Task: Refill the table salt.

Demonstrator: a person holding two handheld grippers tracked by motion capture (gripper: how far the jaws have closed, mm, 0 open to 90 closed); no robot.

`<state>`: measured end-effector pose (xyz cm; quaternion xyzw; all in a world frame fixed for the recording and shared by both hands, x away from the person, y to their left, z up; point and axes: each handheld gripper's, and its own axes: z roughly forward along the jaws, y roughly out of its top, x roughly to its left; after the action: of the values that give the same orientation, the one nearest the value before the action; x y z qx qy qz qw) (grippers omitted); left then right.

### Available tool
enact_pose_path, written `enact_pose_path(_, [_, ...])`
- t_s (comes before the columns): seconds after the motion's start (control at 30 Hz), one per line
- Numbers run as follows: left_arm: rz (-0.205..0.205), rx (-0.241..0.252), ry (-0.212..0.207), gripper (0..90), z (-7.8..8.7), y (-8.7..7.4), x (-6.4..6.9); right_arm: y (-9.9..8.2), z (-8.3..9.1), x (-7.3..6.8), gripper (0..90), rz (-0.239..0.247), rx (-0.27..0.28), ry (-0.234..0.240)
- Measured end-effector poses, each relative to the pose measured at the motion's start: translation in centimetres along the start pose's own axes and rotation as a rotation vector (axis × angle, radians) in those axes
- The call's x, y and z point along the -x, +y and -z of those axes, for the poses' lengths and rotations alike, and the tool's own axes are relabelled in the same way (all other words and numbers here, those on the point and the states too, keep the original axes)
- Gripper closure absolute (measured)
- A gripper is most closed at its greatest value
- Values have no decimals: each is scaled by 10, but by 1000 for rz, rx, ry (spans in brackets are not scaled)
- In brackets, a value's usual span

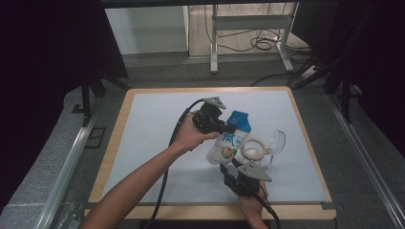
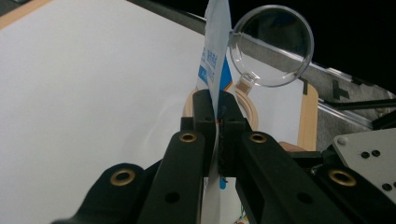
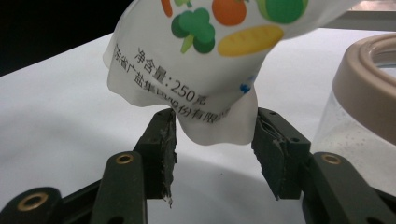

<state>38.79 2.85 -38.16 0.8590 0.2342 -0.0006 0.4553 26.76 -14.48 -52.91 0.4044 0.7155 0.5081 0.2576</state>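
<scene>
The left gripper (image 1: 224, 128) is pinching the pouch (image 1: 229, 140) while the right gripper's (image 3: 212, 140) half-open fingers are bracketing its bottom corner, needing closing next.

white pouch (image 3: 196, 70) printed "净含量:250克", a large blue character "低" on its front

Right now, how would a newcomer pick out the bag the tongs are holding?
On the white mat covering the table, look just right of centre. The pouch hangs from the left tongs, beside a clear jar; its blue top and vegetable pictures set it apart.
</scene>
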Motion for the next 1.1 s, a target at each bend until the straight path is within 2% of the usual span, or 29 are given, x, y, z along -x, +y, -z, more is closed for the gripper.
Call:
enact_pose_path(0.27, [3,50,31,894,10,-11,-4,0,1,-1,492,10,-2,6])
enact_pose_path(0.73, [11,134,49,893,28,-31,-9,-2,2,-3,488,16,-5,8])
enact_pose_path(0.83, [11,137,53,893,30,-34,-10,-2,2,-3,488,16,-5,8])
enact_pose_path(1.0, [34,152,57,893,36,-43,-16,-2,2,-4,487,20,-9,10])
enact_pose_path(1.1, [37,149,79,897,38,-49,-19,-1,4,-2,487,14,8,8])
